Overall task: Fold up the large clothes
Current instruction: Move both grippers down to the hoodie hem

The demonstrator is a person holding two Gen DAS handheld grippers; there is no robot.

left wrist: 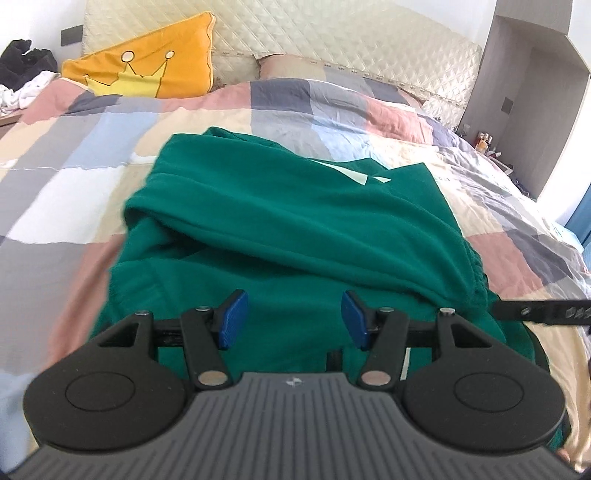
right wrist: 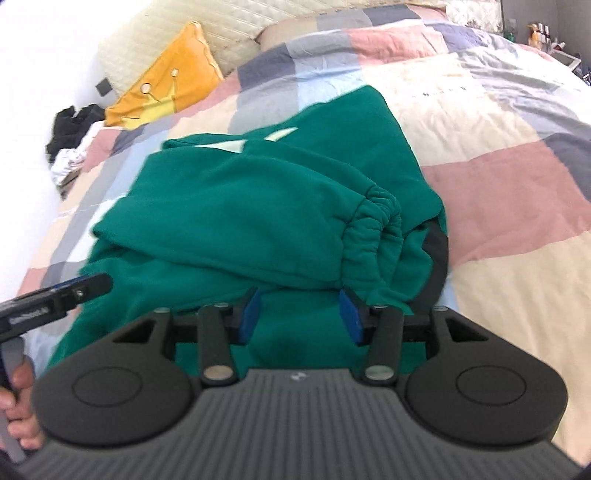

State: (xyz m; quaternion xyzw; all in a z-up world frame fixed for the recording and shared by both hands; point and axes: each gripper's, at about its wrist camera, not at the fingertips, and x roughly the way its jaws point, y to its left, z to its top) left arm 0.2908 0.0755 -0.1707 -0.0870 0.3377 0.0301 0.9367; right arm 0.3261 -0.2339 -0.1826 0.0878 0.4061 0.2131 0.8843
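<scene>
A large green garment [left wrist: 295, 221] lies partly folded on the bed, with a thick fold laid across its middle and white marks near its far end. Its gathered elastic hem [right wrist: 373, 221] bunches at the right side. My left gripper [left wrist: 294, 315] hovers over the near part of the cloth with its blue pads [left wrist: 234, 317] wide apart and nothing pinched. My right gripper [right wrist: 300, 315] is open too, its pad tips at the edge of the fold. Each view catches the other gripper: the right gripper's finger [left wrist: 543, 312] and the left gripper [right wrist: 55, 299] with the hand [right wrist: 18, 402] holding it.
The bed carries a checked quilt [left wrist: 92, 155] in pink, grey, blue and cream. An orange crown cushion [left wrist: 147, 70] leans on the quilted headboard [left wrist: 332, 33]. Dark and white clothes [right wrist: 72, 136] are piled at the far left. A nightstand with bottles [left wrist: 485, 142] stands at the right.
</scene>
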